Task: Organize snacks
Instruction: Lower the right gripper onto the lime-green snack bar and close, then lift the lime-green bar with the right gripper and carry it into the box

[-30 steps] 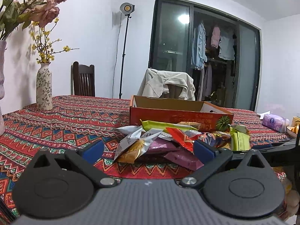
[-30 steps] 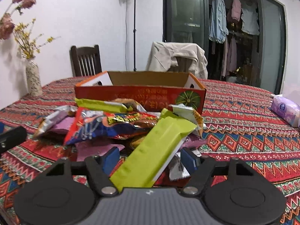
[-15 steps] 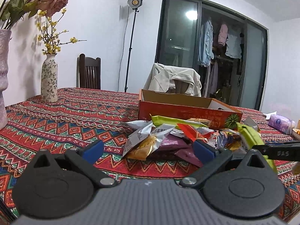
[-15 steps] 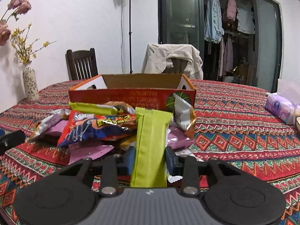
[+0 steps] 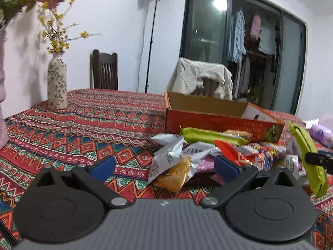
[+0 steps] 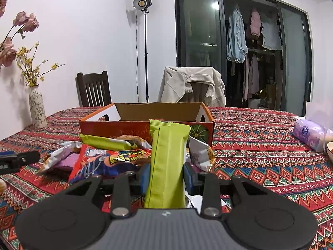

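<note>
My right gripper [image 6: 166, 177] is shut on a long green snack packet [image 6: 167, 160], which it holds upright above the pile; the same packet [image 5: 308, 158] shows at the right of the left wrist view. Behind it stands an open red cardboard box [image 6: 145, 125], seen also as the box [image 5: 220, 120]. A heap of snack packets [image 6: 108, 156] lies in front of the box, among them a second green bar [image 5: 212, 136] and a silver and orange pouch [image 5: 177, 166]. My left gripper [image 5: 164, 165] is open with nothing between its fingers, low over the cloth just before the pile.
The table wears a red patterned cloth [image 5: 93, 129]. A flowered vase [image 5: 57, 83] stands at the far left, a purple tissue pack [image 6: 310, 133] at the right. Two chairs [image 6: 92, 89], one draped with a jacket [image 6: 193, 85], stand behind the table.
The right gripper closed on the green packet and raised it from slanting to upright. The left gripper moved sideways along the table, still open.
</note>
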`<move>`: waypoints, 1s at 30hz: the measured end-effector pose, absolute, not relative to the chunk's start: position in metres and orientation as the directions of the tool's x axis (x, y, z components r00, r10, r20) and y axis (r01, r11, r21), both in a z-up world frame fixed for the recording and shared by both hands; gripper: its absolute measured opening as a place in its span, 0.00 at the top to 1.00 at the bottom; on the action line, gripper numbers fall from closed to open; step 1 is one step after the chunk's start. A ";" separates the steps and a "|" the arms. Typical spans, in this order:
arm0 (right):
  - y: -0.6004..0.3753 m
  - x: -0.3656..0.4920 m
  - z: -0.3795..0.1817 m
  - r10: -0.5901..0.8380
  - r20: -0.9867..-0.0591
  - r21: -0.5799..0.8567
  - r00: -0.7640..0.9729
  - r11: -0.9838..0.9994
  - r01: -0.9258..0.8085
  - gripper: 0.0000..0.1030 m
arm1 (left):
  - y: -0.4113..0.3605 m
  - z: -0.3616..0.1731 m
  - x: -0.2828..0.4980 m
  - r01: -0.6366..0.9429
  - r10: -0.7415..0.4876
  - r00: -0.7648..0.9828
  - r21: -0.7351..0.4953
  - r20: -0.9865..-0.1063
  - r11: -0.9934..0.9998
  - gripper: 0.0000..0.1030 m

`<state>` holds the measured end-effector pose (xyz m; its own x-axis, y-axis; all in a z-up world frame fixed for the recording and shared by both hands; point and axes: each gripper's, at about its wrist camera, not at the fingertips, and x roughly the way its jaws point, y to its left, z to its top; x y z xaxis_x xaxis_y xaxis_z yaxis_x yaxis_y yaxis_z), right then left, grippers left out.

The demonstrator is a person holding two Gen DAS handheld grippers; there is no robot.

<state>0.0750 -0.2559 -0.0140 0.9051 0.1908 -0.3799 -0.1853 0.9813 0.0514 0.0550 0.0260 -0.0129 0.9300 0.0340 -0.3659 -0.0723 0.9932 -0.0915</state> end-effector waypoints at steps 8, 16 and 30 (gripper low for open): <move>-0.257 0.075 -0.018 0.204 -0.386 0.063 0.900 0.979 -0.194 0.68 | 0.018 -0.023 0.076 -0.056 0.005 0.894 -0.099 -0.447 0.993 0.26; -0.260 0.076 -0.021 0.213 -0.393 0.082 0.895 0.977 -0.197 0.68 | 0.023 -0.031 0.068 -0.026 -0.033 0.881 -0.118 -0.471 0.993 0.73; -0.263 0.067 -0.020 0.221 -0.376 0.108 0.900 0.975 -0.194 0.68 | 0.022 -0.004 0.032 0.041 -0.085 0.927 -0.126 -0.365 0.991 0.87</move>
<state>0.0672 -0.2634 -0.0202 0.9001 0.2208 -0.3757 -0.1943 0.9750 0.1076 0.0319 0.0220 -0.0044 0.9270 -0.0845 -0.3653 0.0408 0.9912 -0.1257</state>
